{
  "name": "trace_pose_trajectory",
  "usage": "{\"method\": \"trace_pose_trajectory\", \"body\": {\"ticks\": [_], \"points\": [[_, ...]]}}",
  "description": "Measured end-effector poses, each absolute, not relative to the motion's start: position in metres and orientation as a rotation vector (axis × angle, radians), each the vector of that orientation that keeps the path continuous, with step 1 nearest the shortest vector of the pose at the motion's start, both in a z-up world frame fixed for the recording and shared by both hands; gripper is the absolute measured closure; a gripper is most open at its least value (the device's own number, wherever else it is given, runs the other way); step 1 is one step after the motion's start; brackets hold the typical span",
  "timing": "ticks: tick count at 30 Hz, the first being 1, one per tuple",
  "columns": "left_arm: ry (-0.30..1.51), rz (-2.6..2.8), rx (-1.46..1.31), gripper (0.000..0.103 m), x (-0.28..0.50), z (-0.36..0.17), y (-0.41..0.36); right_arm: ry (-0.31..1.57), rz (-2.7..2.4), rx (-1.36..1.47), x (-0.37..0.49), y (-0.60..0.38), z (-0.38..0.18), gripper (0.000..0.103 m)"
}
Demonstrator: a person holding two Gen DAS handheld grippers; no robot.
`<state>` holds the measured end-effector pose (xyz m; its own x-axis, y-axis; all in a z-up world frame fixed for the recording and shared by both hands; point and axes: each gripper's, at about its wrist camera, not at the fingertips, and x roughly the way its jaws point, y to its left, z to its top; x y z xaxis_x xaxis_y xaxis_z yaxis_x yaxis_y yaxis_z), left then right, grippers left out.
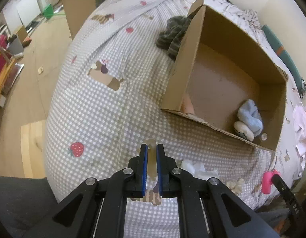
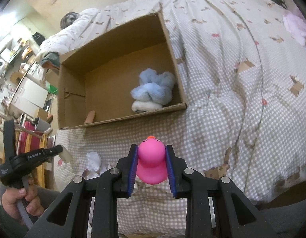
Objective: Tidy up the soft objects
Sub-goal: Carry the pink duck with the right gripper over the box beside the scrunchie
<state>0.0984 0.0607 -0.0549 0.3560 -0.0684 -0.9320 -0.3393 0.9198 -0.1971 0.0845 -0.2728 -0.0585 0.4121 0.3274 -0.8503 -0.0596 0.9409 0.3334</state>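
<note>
My left gripper (image 1: 152, 146) is shut on a small translucent beige soft piece (image 1: 152, 158), held above the checked bedspread (image 1: 105, 119). My right gripper (image 2: 152, 147) is shut on a pink rubber duck (image 2: 152, 161), its head between the blue pads. An open cardboard box (image 2: 73, 91) lies on the bed ahead of both. Inside it are a fluffy light-blue bundle (image 2: 154, 89), a white soft item (image 2: 142, 106) and a peach piece (image 2: 90, 117). In the right wrist view the left gripper (image 2: 60, 150) shows at the left, gripped by a hand (image 2: 16, 200).
A crumpled white item (image 2: 94, 160) lies on the bedspread between the grippers. A grey striped cloth (image 1: 172, 35) sits behind the box's far wall. Pale pink fabric (image 1: 301, 123) lies right of the box. The bed edge drops to a wooden floor (image 1: 30, 99) at left.
</note>
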Motion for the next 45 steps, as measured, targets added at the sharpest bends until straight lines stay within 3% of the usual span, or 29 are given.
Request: {"method": "trace_pose_trajectory", "body": {"ticks": [15,22,34,45], "points": [[1.024,0.066,-0.242,0.095,0.127,0.037,0.024,0.963,0.307,0.276,0.09,-0.249,0.043,0.074],[0.98,0.046,-0.184,0.095,0.165,0.057,0.02,0.944,0.306,0.248,0.125,-0.236,0.056,0.074],[1.021,0.042,-0.173,0.095,0.214,0.024,0.01,0.954,0.306,0.214,0.178,-0.228,0.031,0.074],[1.076,0.019,-0.143,0.095,0.228,-0.031,-0.004,1.057,0.321,0.237,0.197,-0.22,-0.031,0.074]]}}
